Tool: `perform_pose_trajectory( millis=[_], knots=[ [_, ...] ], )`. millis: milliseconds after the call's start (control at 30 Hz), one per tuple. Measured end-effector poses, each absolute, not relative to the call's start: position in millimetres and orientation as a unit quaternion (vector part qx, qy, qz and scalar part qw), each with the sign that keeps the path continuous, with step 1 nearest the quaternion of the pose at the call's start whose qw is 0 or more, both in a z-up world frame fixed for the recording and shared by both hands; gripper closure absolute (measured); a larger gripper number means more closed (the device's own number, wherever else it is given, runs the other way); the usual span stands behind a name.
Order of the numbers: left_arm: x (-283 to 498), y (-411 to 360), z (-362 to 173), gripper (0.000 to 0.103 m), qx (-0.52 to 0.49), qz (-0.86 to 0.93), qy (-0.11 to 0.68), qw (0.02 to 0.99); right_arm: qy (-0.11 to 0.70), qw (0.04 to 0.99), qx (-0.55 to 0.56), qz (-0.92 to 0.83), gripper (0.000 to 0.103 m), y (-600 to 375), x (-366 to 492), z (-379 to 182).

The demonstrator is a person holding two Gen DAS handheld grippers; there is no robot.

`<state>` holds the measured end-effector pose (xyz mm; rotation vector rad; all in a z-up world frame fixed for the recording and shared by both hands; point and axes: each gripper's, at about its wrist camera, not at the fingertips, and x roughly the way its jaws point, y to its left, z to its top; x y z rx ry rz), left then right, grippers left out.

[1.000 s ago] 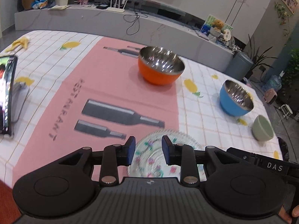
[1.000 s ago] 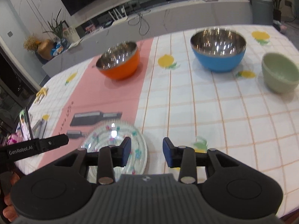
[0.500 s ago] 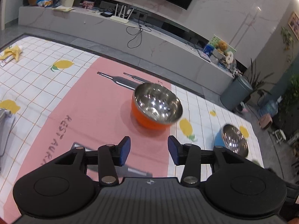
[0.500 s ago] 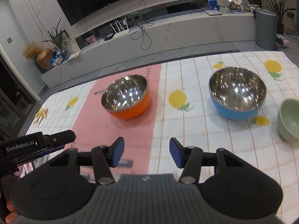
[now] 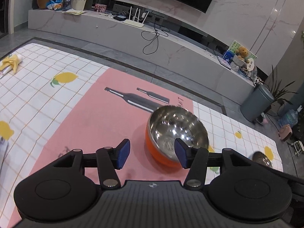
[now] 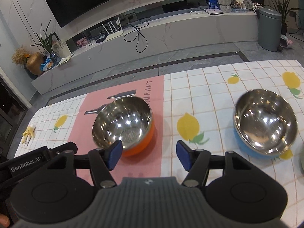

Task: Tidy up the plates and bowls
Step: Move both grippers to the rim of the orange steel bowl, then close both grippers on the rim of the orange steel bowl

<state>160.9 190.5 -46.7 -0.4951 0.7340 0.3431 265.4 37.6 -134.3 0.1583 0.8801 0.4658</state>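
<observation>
An orange bowl (image 5: 176, 133) with a steel inside stands on the pink mat (image 5: 98, 117). My left gripper (image 5: 151, 155) is open and empty just in front of it, its right finger over the bowl's near rim. In the right wrist view the orange bowl (image 6: 123, 125) sits at left and a blue steel-lined bowl (image 6: 266, 125) at right. My right gripper (image 6: 148, 156) is open and empty, its left finger by the orange bowl's near rim. The patterned plate is out of view.
The table has a white checked cloth with lemons (image 6: 199, 102). A banana peel (image 5: 11, 62) lies at the far left edge. The left gripper's body (image 6: 38, 159) shows at the lower left of the right wrist view. A green bowl's edge (image 6: 302, 157) is at far right.
Both grippers have moved forward over the table toward the orange bowl and opened wider. The patterned plate has dropped out of view below them.
</observation>
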Motion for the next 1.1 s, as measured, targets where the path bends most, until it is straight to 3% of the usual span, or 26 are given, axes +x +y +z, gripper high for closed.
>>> perform_pose_trajectory(
  millis=[400, 567, 700, 733, 1100],
  knots=[
    [214.8, 191.4, -83.2, 0.045, -0.17, 0.188, 0.398, 0.881, 0.437, 0.88, 0.005, 0.187, 0.041, 85.2, 303.3, -170.0],
    [222.3, 193.2, -93.2, 0.061, -0.174, 0.185, 0.417, 0.872, 0.455, 0.871, 0.009, 0.186, 0.057, 92.2, 313.2, -179.4],
    [226.2, 189.9, -91.5, 0.086, -0.178, 0.169, 0.421, 0.874, 0.463, 0.866, 0.019, 0.189, 0.078, 94.2, 317.0, -182.4],
    [227.3, 187.9, -90.4, 0.088, -0.175, 0.167, 0.422, 0.874, 0.466, 0.863, 0.029, 0.194, 0.085, 93.6, 317.5, -182.4],
    [204.1, 173.8, -65.5, 0.09, -0.168, 0.174, 0.41, 0.879, 0.468, 0.861, 0.047, 0.194, 0.088, 80.6, 295.1, -164.7]
  ],
)
